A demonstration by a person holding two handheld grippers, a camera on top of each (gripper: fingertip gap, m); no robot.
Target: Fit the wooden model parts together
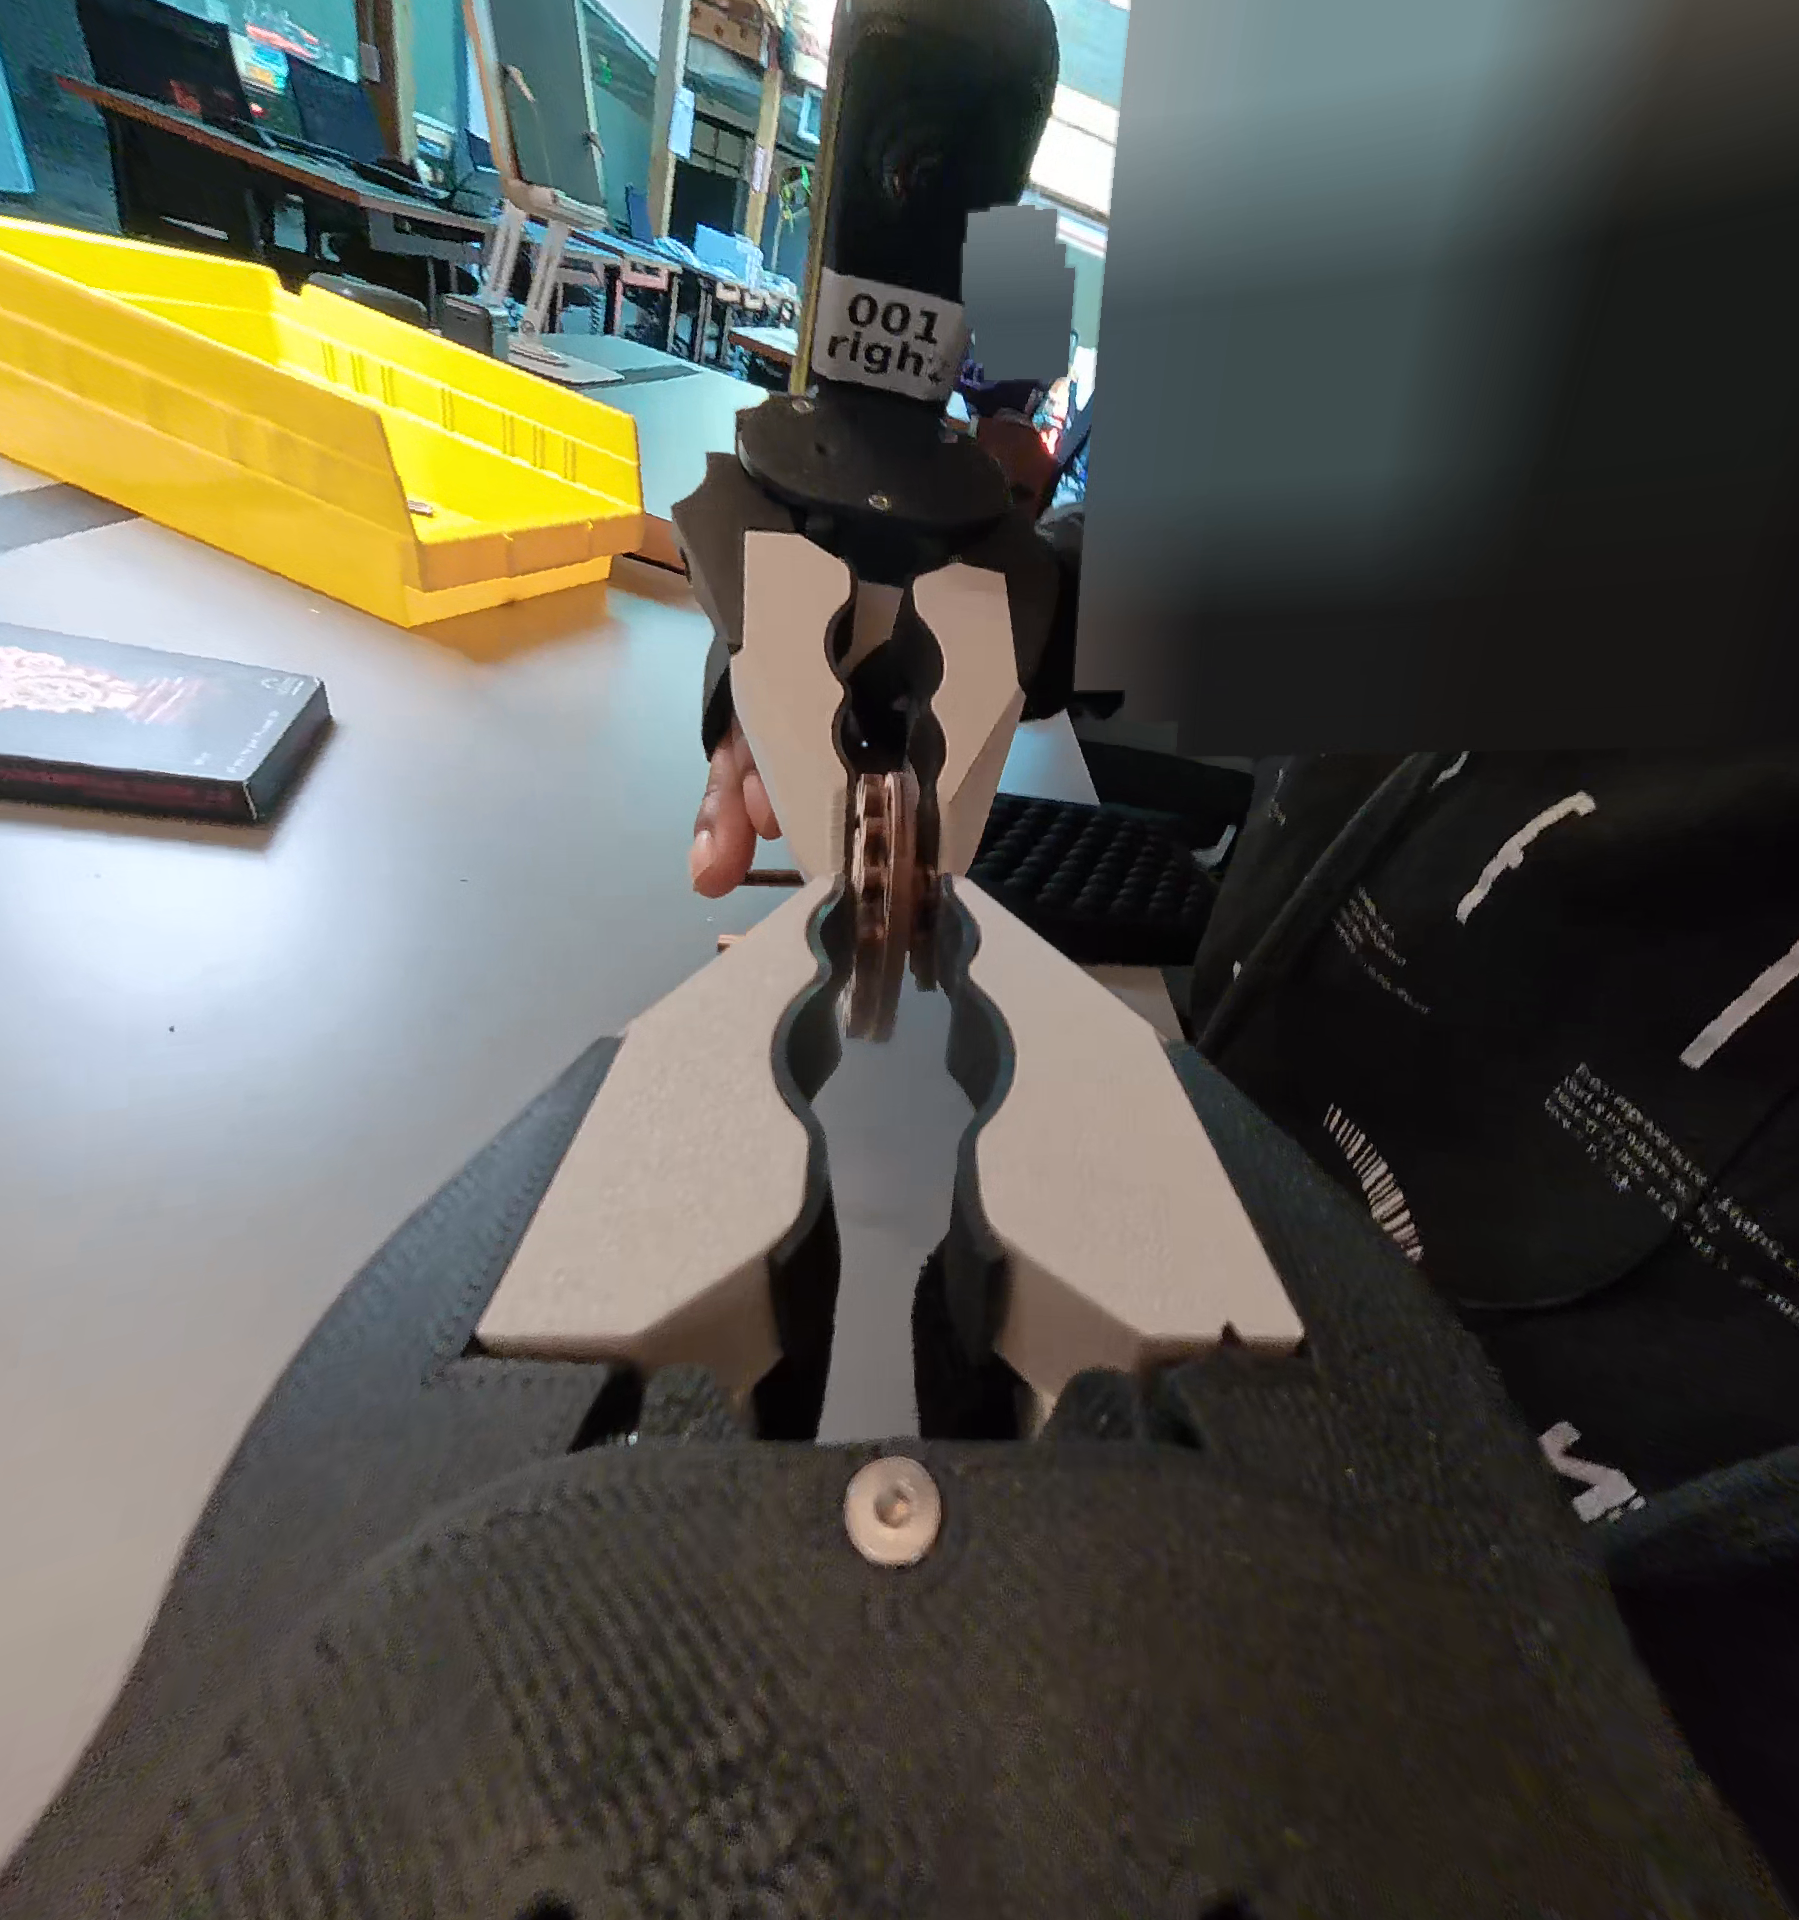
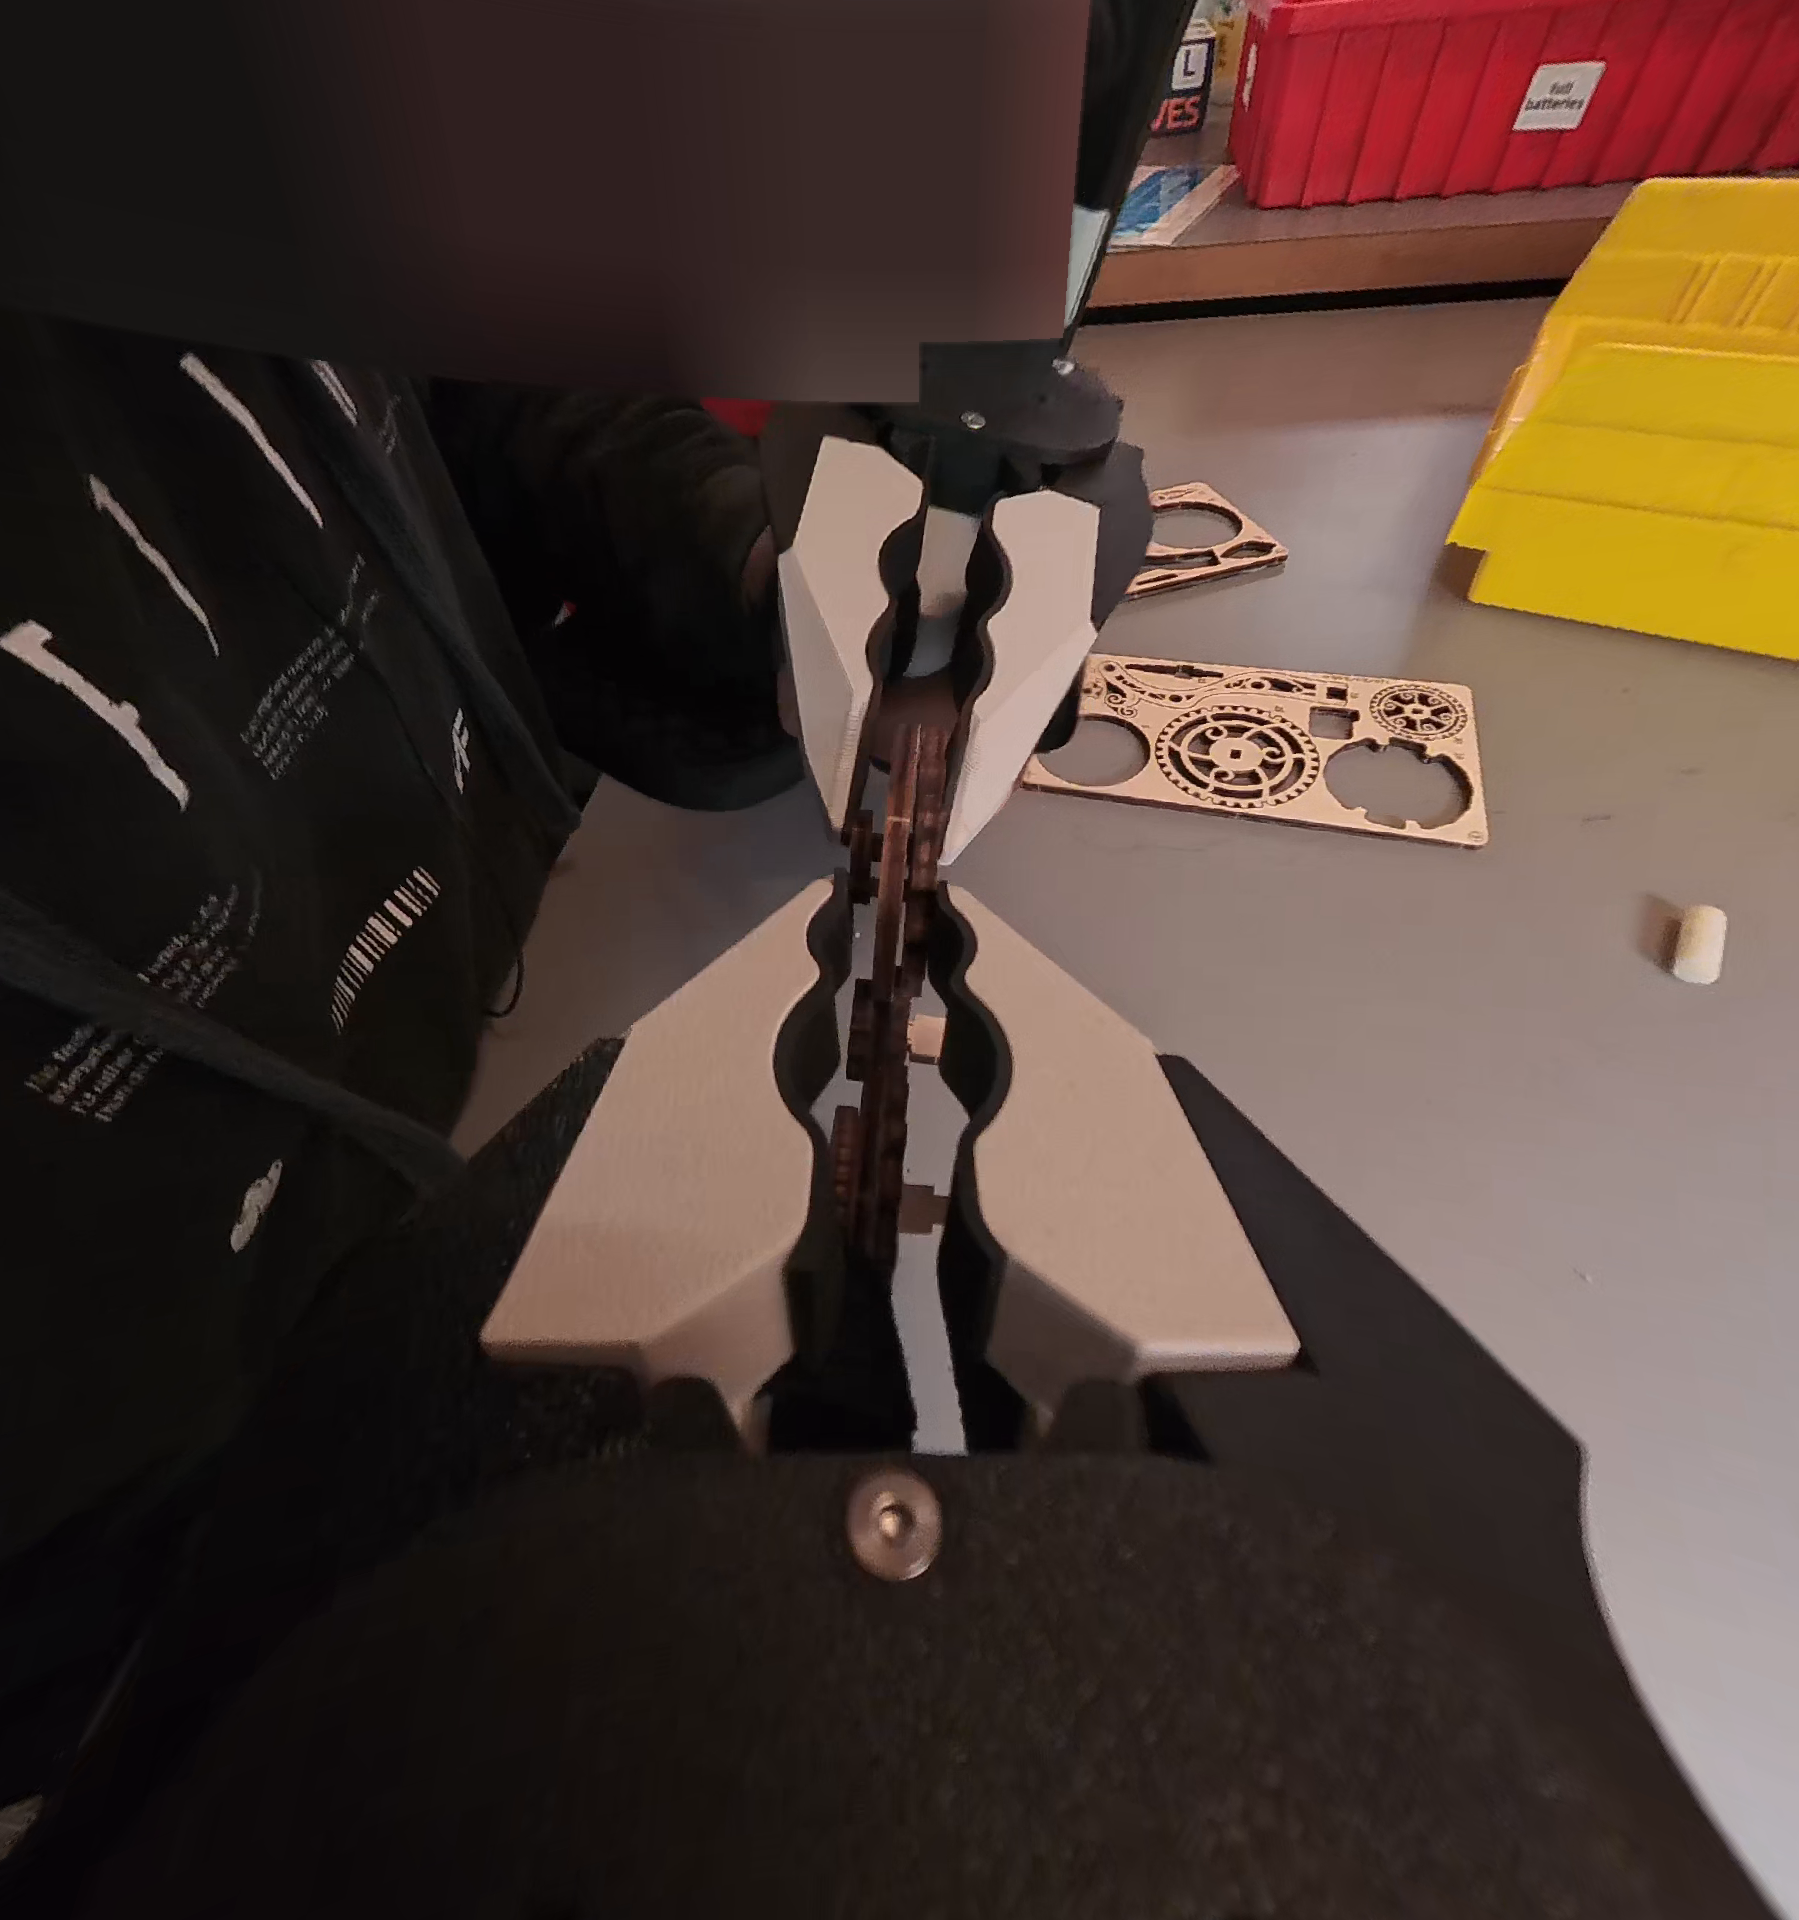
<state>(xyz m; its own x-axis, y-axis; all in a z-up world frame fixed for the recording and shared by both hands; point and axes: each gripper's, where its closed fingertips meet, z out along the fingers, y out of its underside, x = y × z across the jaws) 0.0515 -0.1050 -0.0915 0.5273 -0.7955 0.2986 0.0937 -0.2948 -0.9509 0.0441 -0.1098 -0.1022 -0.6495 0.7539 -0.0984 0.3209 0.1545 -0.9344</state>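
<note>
The wooden gear (image 2: pixel 890 997) was thin, laser-cut ply, light and stiff but likely brittle at its teeth and tabs, so it probably wanted a hold across its flat faces, well in from the rim, with modest pressure. Seen edge-on, it looked like two or three dark-edged discs stacked together, with burnt-brown toothed rims and small square tabs jutting to one side.

It hung above the counter (image 2: pixel 1394 1039), caught between both tools, which met tip to tip. The right tool (image 2: pixel 890 914) was pinching the gear along much of its finger length. The left tool (image 1: pixel 890 914) was nearly closed on the gear's far edge, though whether it truly gripped or only steadied could not be told for certain. Beyond, a punched-out part sheet (image 2: pixel 1279 748) lay flat on the counter near a yellow bin (image 2: pixel 1684 499).
</note>
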